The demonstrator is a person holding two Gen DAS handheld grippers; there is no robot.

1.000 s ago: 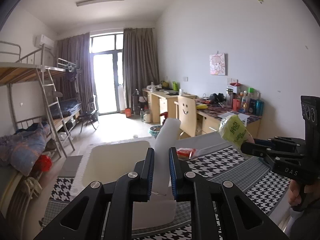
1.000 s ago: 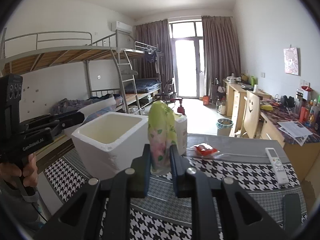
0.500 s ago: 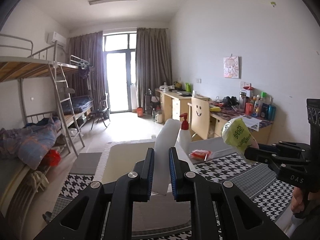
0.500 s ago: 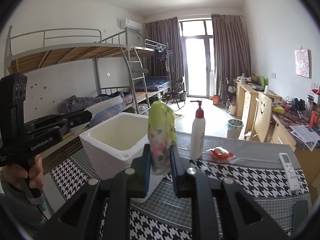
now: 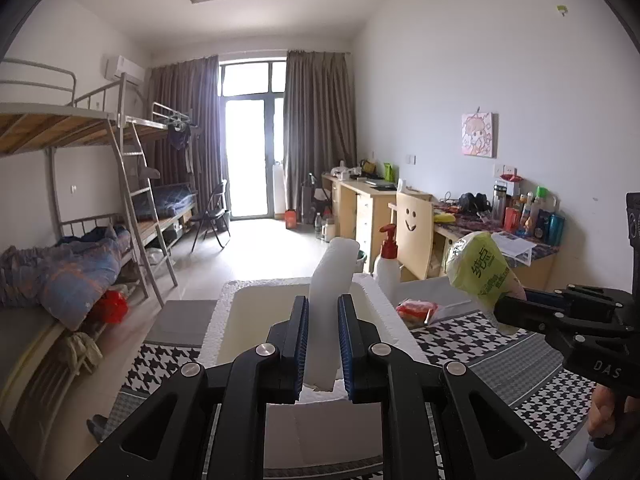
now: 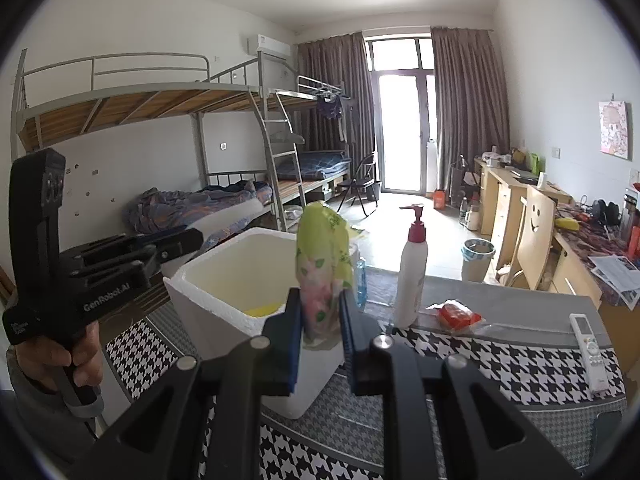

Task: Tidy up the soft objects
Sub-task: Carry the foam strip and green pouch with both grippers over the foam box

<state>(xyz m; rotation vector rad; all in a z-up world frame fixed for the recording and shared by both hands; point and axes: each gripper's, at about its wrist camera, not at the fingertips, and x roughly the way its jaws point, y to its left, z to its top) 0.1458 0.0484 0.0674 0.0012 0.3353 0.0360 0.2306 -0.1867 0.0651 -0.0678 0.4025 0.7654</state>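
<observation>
Left gripper (image 5: 322, 342) around foam strip (image 5: 330, 300)

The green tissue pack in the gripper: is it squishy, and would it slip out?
Probably squishy: the green tissue pack looks pinched narrow where the right gripper clamps it. Likely light, since it stands up from that one pinch. Its shiny plastic wrap could be slippery.

Right tool (image 6: 320, 332) clamps a green tissue pack (image 6: 323, 268) beside the foam box (image 6: 240, 280)
</observation>
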